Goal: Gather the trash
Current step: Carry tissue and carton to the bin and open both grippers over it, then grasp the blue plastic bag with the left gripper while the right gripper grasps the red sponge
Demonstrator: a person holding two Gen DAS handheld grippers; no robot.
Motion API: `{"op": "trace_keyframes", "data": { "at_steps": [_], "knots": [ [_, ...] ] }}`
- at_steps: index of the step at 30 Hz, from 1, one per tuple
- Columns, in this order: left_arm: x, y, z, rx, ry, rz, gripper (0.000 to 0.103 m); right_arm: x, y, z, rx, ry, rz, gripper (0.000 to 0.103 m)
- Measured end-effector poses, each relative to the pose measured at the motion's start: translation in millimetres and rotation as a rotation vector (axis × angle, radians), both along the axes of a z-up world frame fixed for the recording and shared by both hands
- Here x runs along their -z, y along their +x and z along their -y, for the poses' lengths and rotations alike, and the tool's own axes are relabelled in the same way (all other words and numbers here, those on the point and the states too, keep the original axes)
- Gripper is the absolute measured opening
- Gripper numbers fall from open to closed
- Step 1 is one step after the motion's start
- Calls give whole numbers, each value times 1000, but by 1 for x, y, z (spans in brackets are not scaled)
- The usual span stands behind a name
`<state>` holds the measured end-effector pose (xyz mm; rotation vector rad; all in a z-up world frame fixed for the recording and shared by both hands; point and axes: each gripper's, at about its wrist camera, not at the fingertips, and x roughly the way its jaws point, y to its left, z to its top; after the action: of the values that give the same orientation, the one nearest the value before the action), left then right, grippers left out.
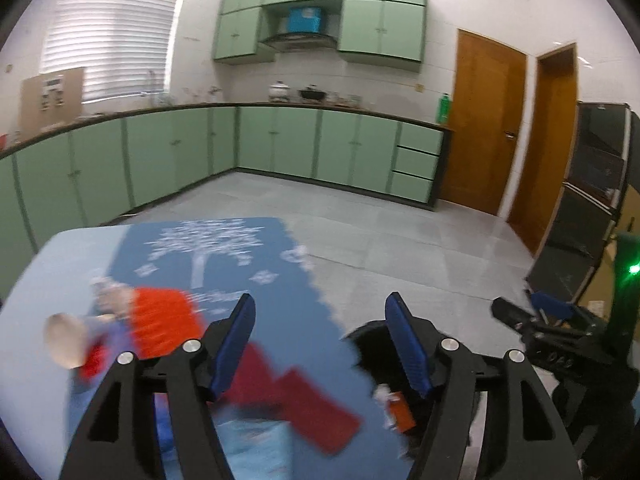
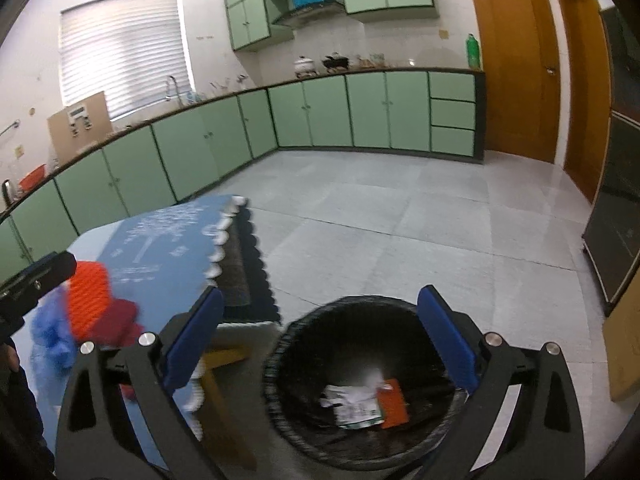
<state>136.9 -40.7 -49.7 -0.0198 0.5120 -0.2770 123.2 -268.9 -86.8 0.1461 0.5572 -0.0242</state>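
A black trash bin [image 2: 360,376] stands on the floor beside the table; inside lie white crumpled paper [image 2: 356,400] and an orange packet [image 2: 394,402]. My right gripper [image 2: 320,344] is open and empty above the bin's mouth. My left gripper [image 1: 320,344] is open and empty above the table's right edge; the bin's rim [image 1: 368,330] shows between its fingers. On the blue tablecloth [image 1: 224,272] lie a red-orange ribbed item [image 1: 160,322], a dark red cloth [image 1: 304,408], a pale round cup-like thing [image 1: 66,340] and blurred blue wrapping [image 2: 50,334].
Green cabinets [image 1: 280,148] line the far walls, with wooden doors [image 1: 488,120] at right. A dark glass-fronted cabinet [image 1: 592,200] stands at far right. A yellow wooden table frame [image 2: 224,360] shows under the cloth's edge. The grey tiled floor [image 2: 400,220] lies beyond the bin.
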Motion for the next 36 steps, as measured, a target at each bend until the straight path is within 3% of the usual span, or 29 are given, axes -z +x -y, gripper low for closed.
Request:
{"op": "trace_keyframes", "data": {
  "at_steps": [10,14,22,26,36],
  "knots": [
    [13,-31,-86,-152,47,-9,66,-3,-14,-80,-119,24,31,95],
    [26,-36,-107,-188,56,-26,66,7,-12,-105,-171,-11,20,95],
    [53,-31,-120,-227,54,-74,66,30,-1,-121,-240,-38,-3,95],
    [64,-25,-121,-234,59,-102,66,42,5,-125,-271,-36,-29,85],
    [84,-5,-114,-226,65,-162,66,62,21,-124,-335,-30,-125,80]
  ]
}}
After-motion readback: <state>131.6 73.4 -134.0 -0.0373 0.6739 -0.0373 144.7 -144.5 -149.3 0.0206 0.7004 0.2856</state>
